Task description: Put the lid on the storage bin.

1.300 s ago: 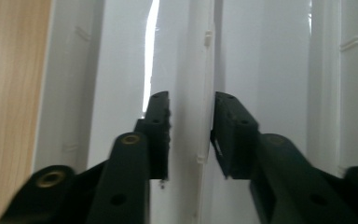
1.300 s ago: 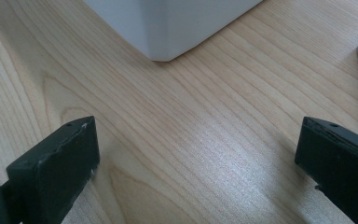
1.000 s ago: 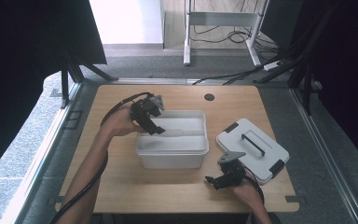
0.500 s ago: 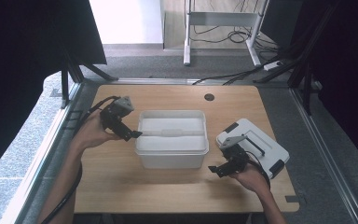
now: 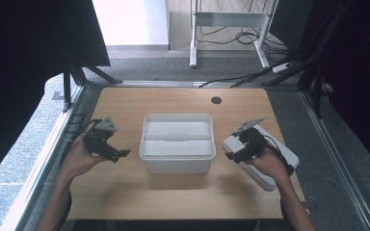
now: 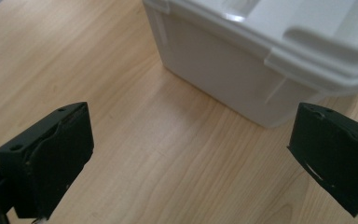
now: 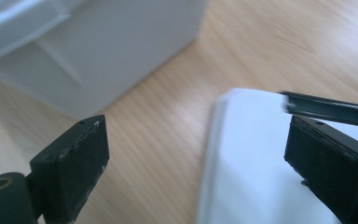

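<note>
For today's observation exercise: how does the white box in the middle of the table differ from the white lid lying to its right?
The box is deep and open-topped; the lid is flat. The box sits square to the table; the lid lies turned at an angle. The lid carries a dark latch. Both are white plastic.

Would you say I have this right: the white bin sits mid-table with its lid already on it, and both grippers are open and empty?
Not quite: the lid is not on the white bin; it lies on the table to the bin's right, under the right gripper, as the high view shows. The rest holds: the left gripper and the right are open and empty.
</note>
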Action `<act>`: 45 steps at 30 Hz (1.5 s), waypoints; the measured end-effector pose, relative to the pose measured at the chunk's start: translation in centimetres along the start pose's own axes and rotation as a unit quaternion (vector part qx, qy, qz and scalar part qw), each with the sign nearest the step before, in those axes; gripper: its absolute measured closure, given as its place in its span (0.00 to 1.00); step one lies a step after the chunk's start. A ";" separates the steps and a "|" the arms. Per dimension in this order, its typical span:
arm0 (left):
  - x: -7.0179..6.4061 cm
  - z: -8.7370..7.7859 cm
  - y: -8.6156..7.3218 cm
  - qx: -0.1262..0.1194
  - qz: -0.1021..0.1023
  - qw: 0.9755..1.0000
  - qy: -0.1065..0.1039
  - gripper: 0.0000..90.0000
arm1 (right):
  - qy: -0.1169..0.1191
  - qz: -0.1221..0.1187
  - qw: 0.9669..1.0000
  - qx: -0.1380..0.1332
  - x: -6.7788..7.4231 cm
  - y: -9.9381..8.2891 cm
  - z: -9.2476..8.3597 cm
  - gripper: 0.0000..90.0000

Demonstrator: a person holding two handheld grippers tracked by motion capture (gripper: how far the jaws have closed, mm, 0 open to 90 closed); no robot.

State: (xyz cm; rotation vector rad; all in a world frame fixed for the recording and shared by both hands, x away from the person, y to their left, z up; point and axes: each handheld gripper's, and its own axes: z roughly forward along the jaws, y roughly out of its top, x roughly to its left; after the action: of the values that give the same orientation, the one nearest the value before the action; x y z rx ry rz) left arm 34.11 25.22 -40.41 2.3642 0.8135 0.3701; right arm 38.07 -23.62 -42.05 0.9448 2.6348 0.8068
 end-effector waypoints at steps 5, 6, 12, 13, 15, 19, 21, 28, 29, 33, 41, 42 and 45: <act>-1.0 1.2 -2.4 -0.009 -0.018 1.000 0.003 0.00 | -0.024 0.008 0.999 0.020 -1.9 -0.3 -0.7 0.08; -1.3 1.6 -3.1 -0.011 -0.024 1.000 0.004 0.00 | -0.028 0.012 0.999 0.024 -2.3 -0.5 -0.8 0.10; -3.3 3.8 -5.7 -0.021 -0.034 0.999 0.000 0.00 | -0.061 0.043 0.995 0.072 -4.8 -1.9 -0.6 0.26; -3.7 4.3 -6.0 -0.019 -0.034 0.999 -0.003 0.00 | -0.063 0.050 0.993 0.082 -5.2 -2.1 -0.5 0.30; -4.4 5.1 -6.5 -0.013 -0.032 0.999 -0.004 0.00 | -0.069 0.065 0.990 0.106 -5.9 -2.6 -0.2 0.41; -5.7 6.5 -7.2 -0.003 -0.029 0.999 -0.013 0.00 | -0.063 0.072 0.986 0.137 -6.7 -3.2 0.1 0.64; -6.0 6.9 -7.5 0.005 -0.023 1.000 -0.012 0.00 | -0.063 0.064 0.984 0.157 -6.9 -3.3 0.2 0.75; -6.4 7.5 -8.8 -0.017 -0.047 0.998 -0.023 0.00 | -0.059 0.045 0.980 0.182 -7.9 -3.1 -0.3 0.94; -6.4 7.5 -8.8 -0.017 -0.047 0.998 -0.023 0.00 | -0.059 0.045 0.980 0.182 -7.9 -3.1 -0.3 0.94; -6.4 7.5 -9.0 -0.024 -0.048 0.998 -0.022 0.00 | -0.044 0.021 0.981 0.187 -8.1 -2.7 -1.4 0.94; -6.5 7.6 -9.0 -0.026 -0.045 0.998 -0.027 0.00 | -0.021 -0.044 0.985 0.165 -7.5 -1.0 -4.7 0.94; -6.5 7.6 -9.0 -0.026 -0.045 0.998 -0.027 0.00 | -0.018 -0.052 0.985 0.164 -7.4 -0.7 -5.2 0.94; -6.5 7.6 -9.0 -0.026 -0.045 0.998 -0.027 0.00 | -0.009 -0.082 0.984 0.159 -7.0 0.2 -6.4 0.94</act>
State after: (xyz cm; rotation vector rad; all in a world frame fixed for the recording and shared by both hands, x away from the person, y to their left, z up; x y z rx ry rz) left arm 28.22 23.31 -52.30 2.2705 0.8705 0.2871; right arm 41.12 -30.71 -36.45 0.7853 2.8307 0.3435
